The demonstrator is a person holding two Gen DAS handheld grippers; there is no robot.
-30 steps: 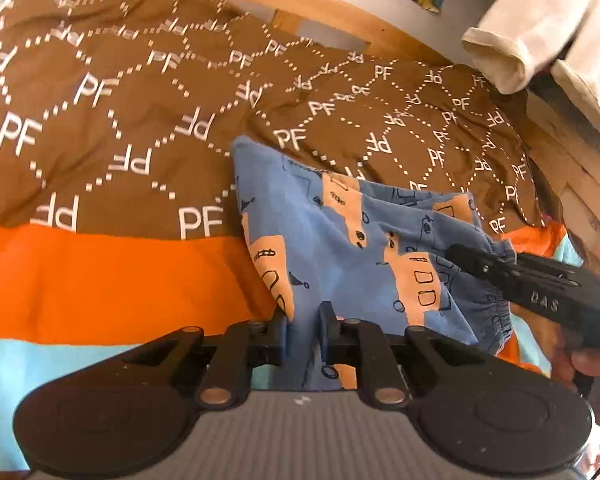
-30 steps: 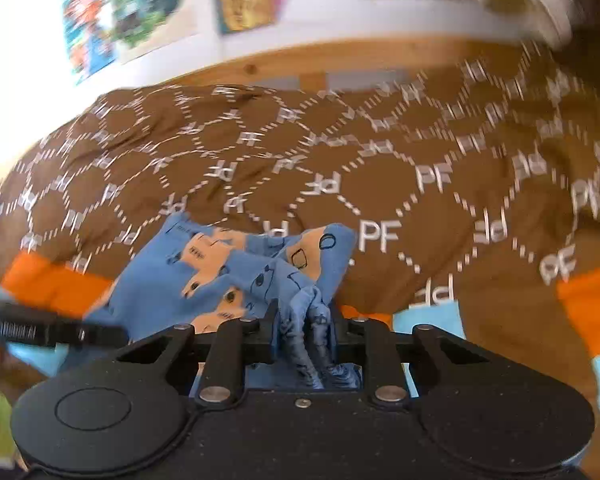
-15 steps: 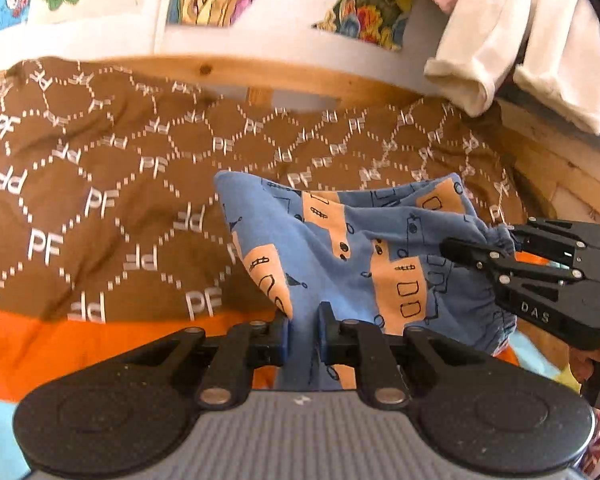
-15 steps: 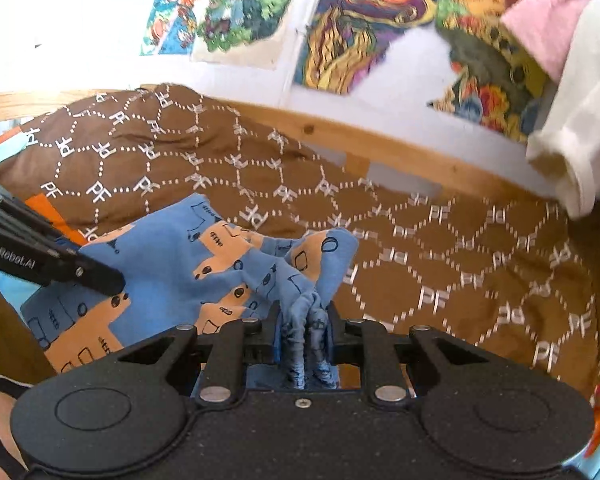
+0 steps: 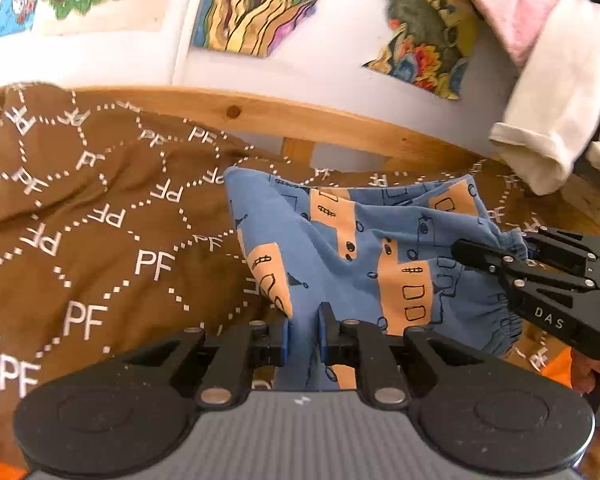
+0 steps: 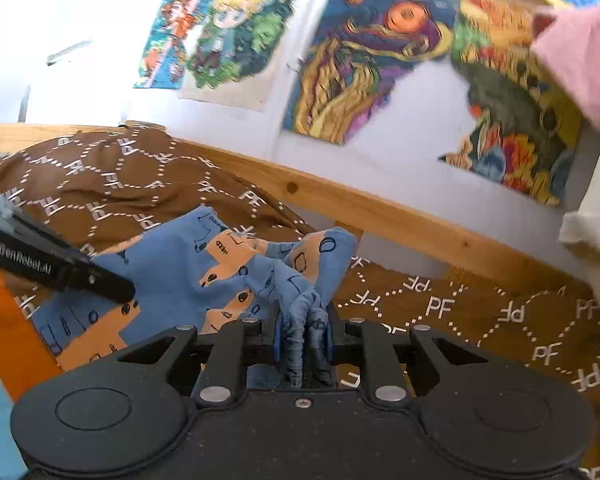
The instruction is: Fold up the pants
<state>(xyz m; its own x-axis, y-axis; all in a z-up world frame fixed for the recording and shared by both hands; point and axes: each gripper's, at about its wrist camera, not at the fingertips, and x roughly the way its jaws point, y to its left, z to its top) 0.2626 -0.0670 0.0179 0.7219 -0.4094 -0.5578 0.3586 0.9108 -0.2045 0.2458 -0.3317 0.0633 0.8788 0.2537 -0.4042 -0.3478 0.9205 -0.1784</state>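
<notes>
The pants (image 5: 364, 248) are small, blue cotton with peach-orange blocks and dark line drawings, with a gathered elastic waistband. They hang stretched between my two tools, lifted above the brown bedspread (image 5: 100, 232) printed with white "PF" letters and dotted hexagons, in front of the wooden bed rail (image 5: 300, 120). The cloth sags in soft folds in the middle, and one corner stands up toward the rail.

My left gripper (image 5: 303, 328) is nearly closed, its fingers pinching a narrow fold of the blue fabric at the pants' lower edge. My right gripper (image 6: 302, 336) is likewise clamped down, with a thick bunch of the crumpled waistband squeezed between its blue-padded fingers (image 6: 278, 340). In the left wrist view the right gripper (image 5: 496, 256) shows at the right, biting the gathered waistband; in the right wrist view the left gripper (image 6: 116, 286) shows at the left, tip on the blue cloth.
</notes>
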